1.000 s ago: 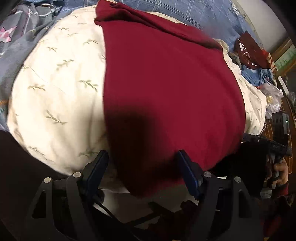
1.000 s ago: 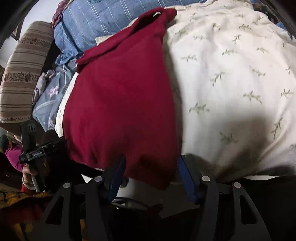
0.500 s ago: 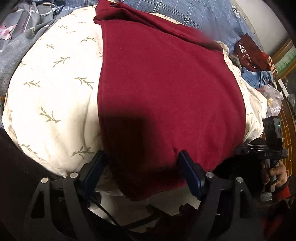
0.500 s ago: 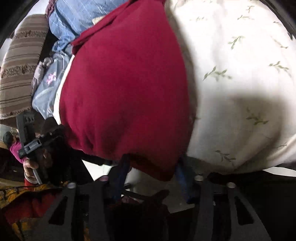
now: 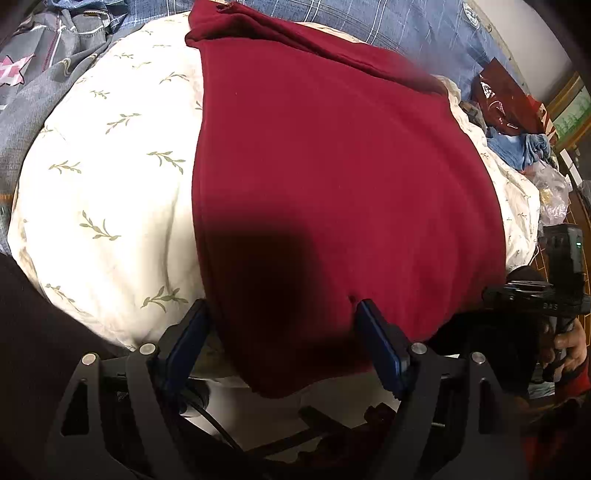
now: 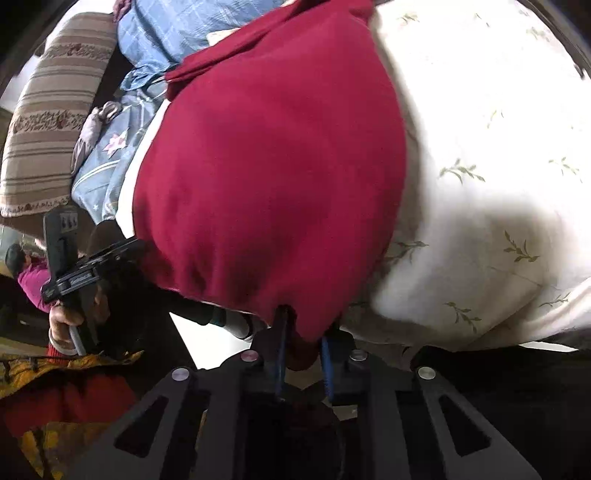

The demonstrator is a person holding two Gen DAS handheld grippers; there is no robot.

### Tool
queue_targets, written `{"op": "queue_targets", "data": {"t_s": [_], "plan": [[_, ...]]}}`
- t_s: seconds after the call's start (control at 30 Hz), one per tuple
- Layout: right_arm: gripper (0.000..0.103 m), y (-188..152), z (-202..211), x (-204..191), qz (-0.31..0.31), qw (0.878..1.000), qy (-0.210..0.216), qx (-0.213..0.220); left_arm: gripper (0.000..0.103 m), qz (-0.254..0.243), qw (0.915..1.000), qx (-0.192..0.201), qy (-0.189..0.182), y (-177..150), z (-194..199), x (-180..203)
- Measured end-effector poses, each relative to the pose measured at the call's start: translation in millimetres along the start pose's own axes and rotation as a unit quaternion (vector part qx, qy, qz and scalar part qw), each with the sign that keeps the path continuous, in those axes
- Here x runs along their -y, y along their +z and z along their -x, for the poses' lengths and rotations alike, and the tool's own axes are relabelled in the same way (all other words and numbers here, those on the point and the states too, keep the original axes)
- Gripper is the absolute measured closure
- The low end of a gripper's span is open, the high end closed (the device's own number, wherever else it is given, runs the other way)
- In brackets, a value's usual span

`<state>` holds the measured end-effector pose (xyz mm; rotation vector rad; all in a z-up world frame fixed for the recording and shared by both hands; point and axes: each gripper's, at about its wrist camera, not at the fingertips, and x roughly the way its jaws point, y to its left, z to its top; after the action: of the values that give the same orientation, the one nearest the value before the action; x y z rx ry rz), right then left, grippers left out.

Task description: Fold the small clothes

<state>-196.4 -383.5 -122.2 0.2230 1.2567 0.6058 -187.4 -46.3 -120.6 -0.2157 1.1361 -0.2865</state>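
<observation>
A dark red garment (image 5: 332, 166) lies spread flat on a white leaf-print quilt (image 5: 110, 184). My left gripper (image 5: 284, 325) is open, and its blue pads straddle the garment's near left corner without pinching it. In the right wrist view the same red garment (image 6: 277, 166) runs away from me. My right gripper (image 6: 303, 343) has its jaws closing, and the pads pinch the garment's near right corner between them. Each view shows the other gripper held in a hand: the right one (image 5: 554, 288) and the left one (image 6: 74, 266).
Blue plaid bedding (image 5: 406, 29) lies beyond the garment, with grey-blue clothes (image 5: 44, 74) at the far left. A dark red bag and blue cloth (image 5: 517, 122) are piled at the right. A striped cushion (image 6: 48, 110) stands at the left of the right wrist view.
My right gripper's jaws have come together on the garment's near right corner, bunching it. The left gripper has stayed open over the near left corner.
</observation>
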Motion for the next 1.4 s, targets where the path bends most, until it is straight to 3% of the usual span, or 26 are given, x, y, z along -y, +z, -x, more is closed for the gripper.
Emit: {"op": "queue_targets", "data": {"t_s": [0.43, 0.6, 0.77, 1.03, 1.17, 1.23, 1.4], "plan": [[0.09, 10.5, 20.5, -25.9, 0.028, 0.999, 0.005, 0.031, 0.026, 0.004, 0.9999, -0.01, -0.01, -1.7, -3.3, 0.0], [0.091, 15.8, 25.2, -28.8, 0.025, 0.998, 0.018, 0.05, 0.071, 0.014, 0.9997, -0.018, -0.012, -2.0, -0.9, -4.2], [0.092, 25.2, 29.9, -27.9, 0.02, 0.997, 0.035, 0.064, 0.095, 0.016, 0.9992, -0.019, -0.03, 2.1, 12.8, -5.0], [0.093, 54.1, 58.4, -27.2, 0.008, 0.988, 0.066, 0.14, 0.097, 0.02, 0.9953, 0.036, -0.088, 36.7, 46.8, -9.3], [0.094, 72.9, 59.2, -25.5, -0.012, 0.984, 0.062, 0.168, 0.097, 0.015, 0.9943, 0.053, -0.091, 55.0, 50.8, -5.7], [0.094, 86.3, 51.0, -18.3, -0.028, 0.983, 0.038, 0.179, 0.097, 0.023, 0.9937, 0.064, -0.09, 64.6, 53.9, -8.1], [0.094, 119.9, 18.9, 14.1, -0.072, 0.981, 0.017, 0.177, 0.099, 0.062, 0.9923, 0.092, -0.055, 91.3, 47.3, -27.3]]}}
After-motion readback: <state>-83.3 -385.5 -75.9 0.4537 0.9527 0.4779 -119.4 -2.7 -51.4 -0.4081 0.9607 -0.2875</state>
